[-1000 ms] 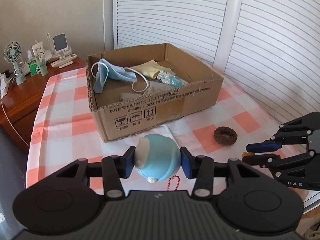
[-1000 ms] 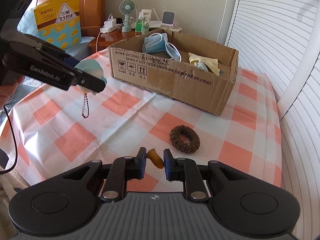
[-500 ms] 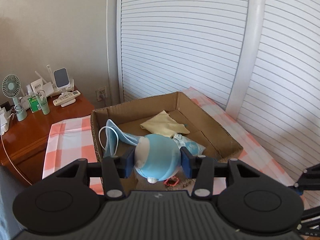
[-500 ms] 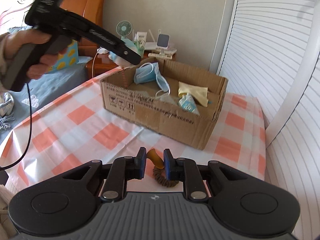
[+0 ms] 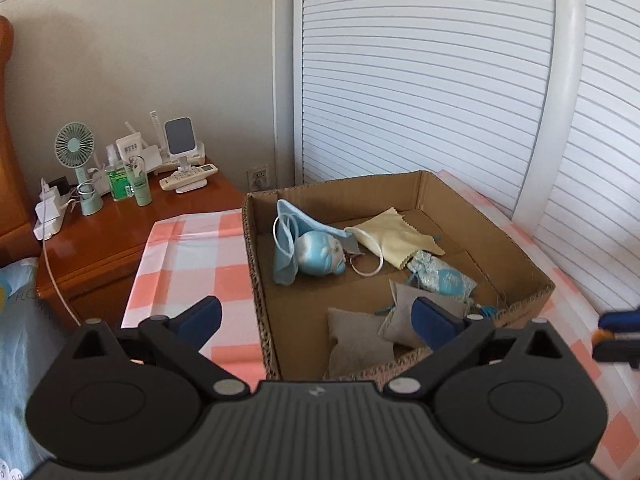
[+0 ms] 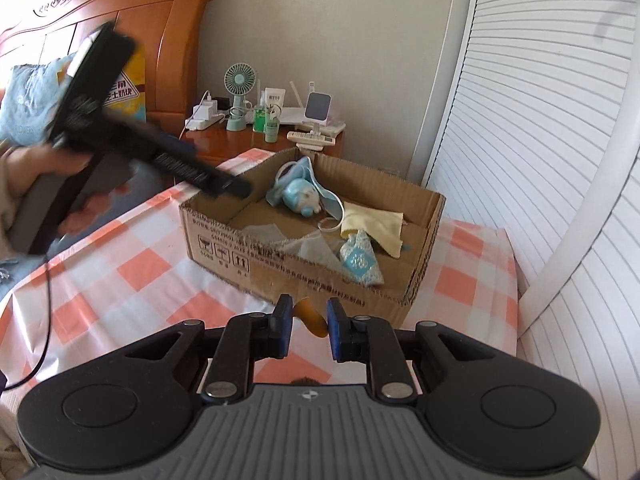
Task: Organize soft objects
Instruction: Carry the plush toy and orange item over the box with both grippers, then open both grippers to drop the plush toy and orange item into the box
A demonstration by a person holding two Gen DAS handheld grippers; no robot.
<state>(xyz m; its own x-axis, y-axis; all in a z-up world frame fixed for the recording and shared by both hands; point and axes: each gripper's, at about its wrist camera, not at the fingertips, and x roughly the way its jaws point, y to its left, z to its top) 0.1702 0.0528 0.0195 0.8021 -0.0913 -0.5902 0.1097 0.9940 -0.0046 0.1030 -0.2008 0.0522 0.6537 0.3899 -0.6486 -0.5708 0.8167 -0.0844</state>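
Observation:
A cardboard box (image 5: 460, 200) stands on the checked tablecloth. In it the blue plush ball (image 5: 320, 256) lies against a blue face mask (image 5: 286, 236), with a yellow cloth (image 5: 394, 236), a blue-white sachet (image 5: 444, 280) and grey fabric pieces (image 5: 356, 340) nearby. My left gripper (image 5: 316, 316) hovers over the box's near left corner. Its jaws are opening wide with nothing between them. It shows blurred in the right wrist view as the left gripper (image 6: 208, 180). My right gripper (image 6: 308, 314) is shut on a small orange piece (image 6: 310, 316), in front of the box (image 6: 280, 256).
A wooden nightstand (image 5: 120, 236) left of the table carries a small fan (image 5: 76, 152), bottles and a remote. White slatted doors (image 5: 420, 80) stand behind the box. A wooden headboard (image 6: 160, 40) and a person's hand (image 6: 36, 168) are at the left.
My left gripper let go of the blue plush ball, which now lies in the box by the mask, and its jaws spread wide. My right gripper rose toward the box, still holding the orange piece.

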